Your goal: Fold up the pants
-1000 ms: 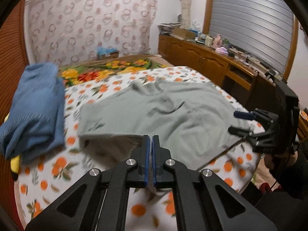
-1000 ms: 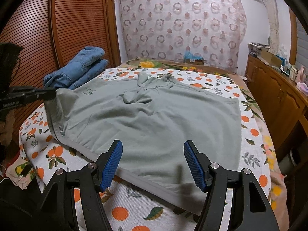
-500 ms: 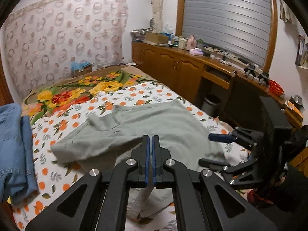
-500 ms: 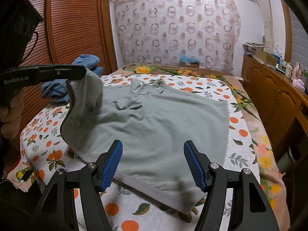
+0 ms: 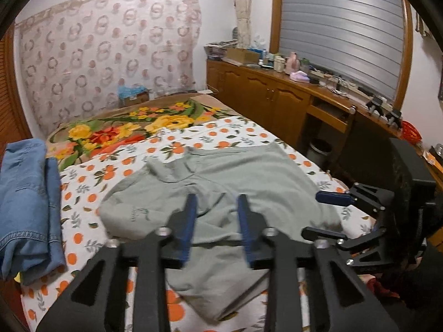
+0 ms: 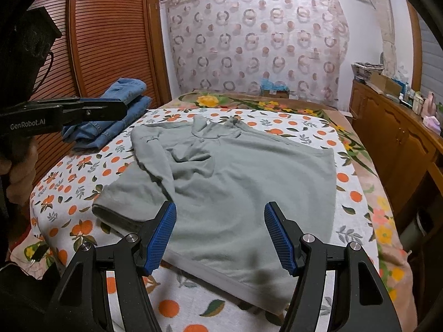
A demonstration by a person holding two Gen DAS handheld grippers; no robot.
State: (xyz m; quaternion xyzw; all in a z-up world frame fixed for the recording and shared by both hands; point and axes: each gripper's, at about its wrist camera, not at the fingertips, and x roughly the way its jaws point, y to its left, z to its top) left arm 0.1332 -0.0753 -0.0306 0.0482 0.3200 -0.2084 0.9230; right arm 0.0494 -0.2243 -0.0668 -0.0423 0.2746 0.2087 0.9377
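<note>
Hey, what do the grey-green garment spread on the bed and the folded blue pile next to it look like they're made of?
The grey-green garment looks like soft, matte knit, perhaps cotton jersey or fleece: it drapes in rounded folds and ends in a banded hem. The folded blue pile looks like denim: faded mid-blue, thick stiff layers, visible stitched seams.

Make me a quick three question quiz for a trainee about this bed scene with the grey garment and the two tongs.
1. True or false: the left tongs are clamped on the grey-green cotton garment.
2. Which folded item lies at the bed's edge by the slatted wooden wardrobe? A) folded blue denim jeans B) white towel C) red blanket
3. Fill in: the right tongs are ___, with the garment's hem below them.

Key: 1 false, they are open and hold nothing; 2 A; 3 open.
</note>
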